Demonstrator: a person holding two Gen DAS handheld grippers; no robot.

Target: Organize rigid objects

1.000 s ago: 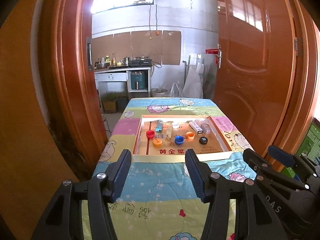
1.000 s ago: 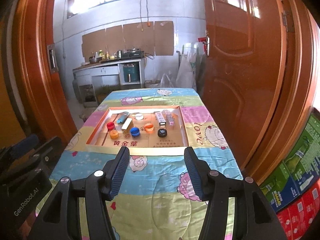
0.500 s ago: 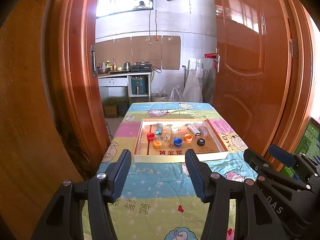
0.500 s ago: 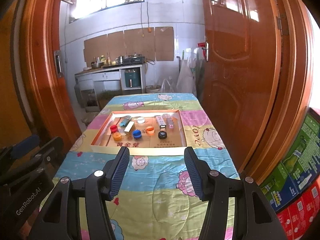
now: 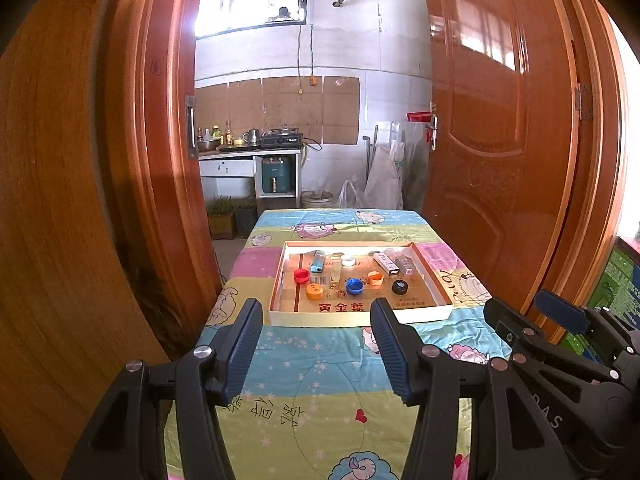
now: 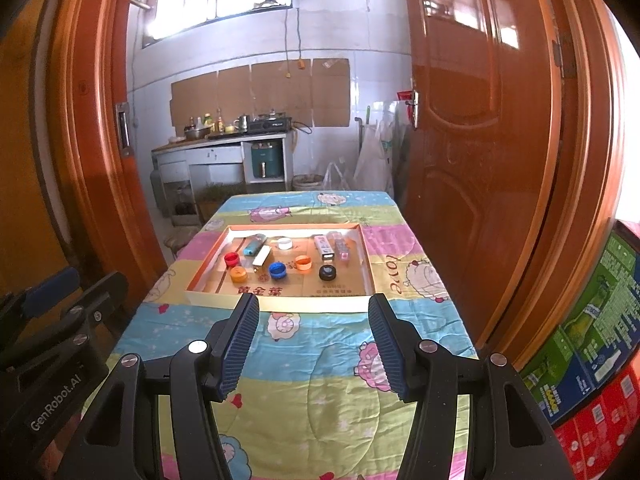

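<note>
Both grippers farther back — tray [image 5: 400, 314] smaller, jaws unchanged.

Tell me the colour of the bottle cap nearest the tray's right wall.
Black cap, clearest in the right wrist view, inside the tray.

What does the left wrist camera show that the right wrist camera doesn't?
Only the left wrist view shows the right hand-held gripper's body from outside, at its right edge. Only the right wrist view shows the stacked printed cartons on the right and the left hand-held gripper's body at its left edge. Both show the shallow box on the quilted table holding colored bottle caps, such as the blue cap, plus open jaws gripping nothing.
</note>
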